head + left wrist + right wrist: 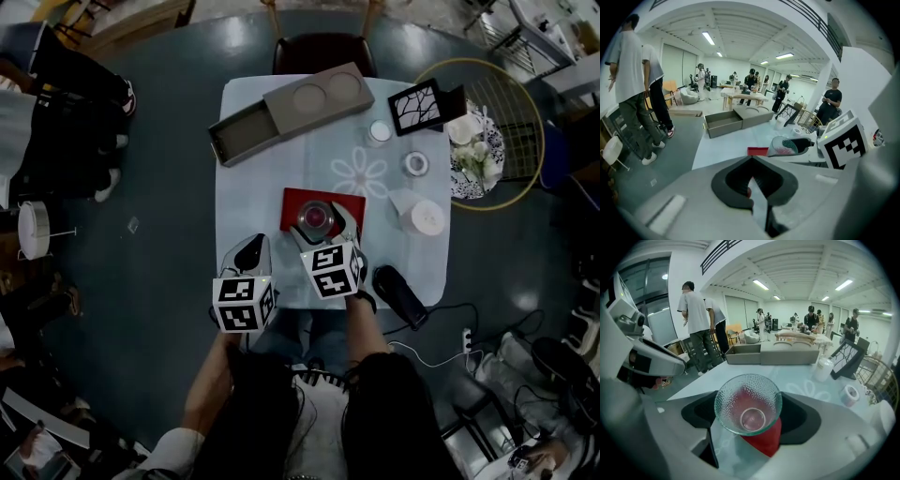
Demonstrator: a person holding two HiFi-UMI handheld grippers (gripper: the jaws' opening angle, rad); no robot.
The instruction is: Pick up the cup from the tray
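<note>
A dimpled clear glass cup (316,219) sits between the jaws of my right gripper (321,225), which is shut on it over the red tray (292,201) at the table's near middle. In the right gripper view the cup (748,403) fills the gap between the jaws, with the red tray (765,440) showing below it. Whether the cup still touches the tray I cannot tell. My left gripper (249,253) hangs at the table's front left edge, shut and empty. From the left gripper view, its jaws (752,160) meet, and the cup (783,146) is held to the right.
A grey drawer box (281,111) lies at the table's far side. A black picture frame (417,106), a white jar (379,132), a tape roll (415,164) and a white lidded cup (422,217) stand at the right. A black object (398,292) lies at the near right corner. People stand around.
</note>
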